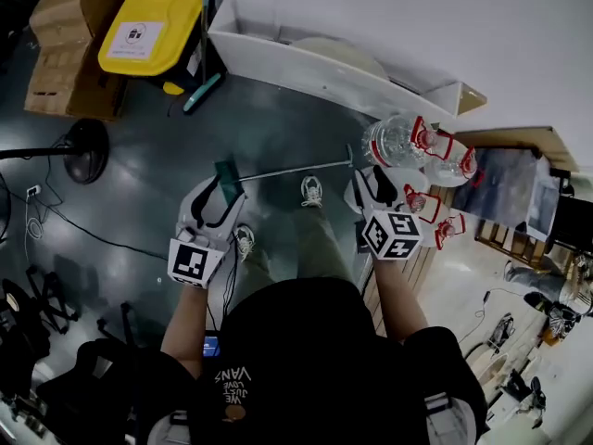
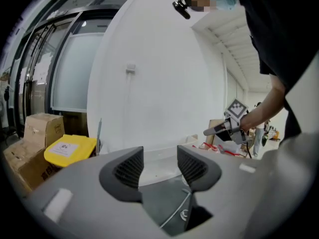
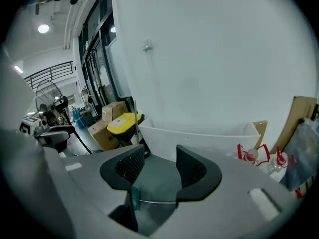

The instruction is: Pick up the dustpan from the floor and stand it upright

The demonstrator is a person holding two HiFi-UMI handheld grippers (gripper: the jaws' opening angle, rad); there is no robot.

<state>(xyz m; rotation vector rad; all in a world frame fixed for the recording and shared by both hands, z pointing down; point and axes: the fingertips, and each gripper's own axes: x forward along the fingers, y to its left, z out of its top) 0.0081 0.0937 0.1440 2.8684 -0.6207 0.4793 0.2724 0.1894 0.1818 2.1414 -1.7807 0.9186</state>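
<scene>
The dustpan lies flat on the dark floor: a small teal pan (image 1: 226,172) with a long thin metal handle (image 1: 296,168) running right. My left gripper (image 1: 220,193) hangs just above the teal end, jaws open and empty. My right gripper (image 1: 368,182) hovers by the handle's far end, also open with nothing in it. In the left gripper view the gripper (image 2: 160,166) frames the floor and the thin handle (image 2: 175,217) below the jaws. Through the right gripper (image 3: 155,166) the teal pan (image 3: 134,199) and the handle (image 3: 157,201) show low between the jaws, untouched.
A yellow-lidded bin (image 1: 153,31) and cardboard boxes (image 1: 69,35) stand at the back left. A long white trough (image 1: 315,68) runs along the wall. Large water bottles with red handles (image 1: 412,142) sit at the right. A fan base (image 1: 85,151) and cables lie at left. The person's shoes (image 1: 311,191) are near the handle.
</scene>
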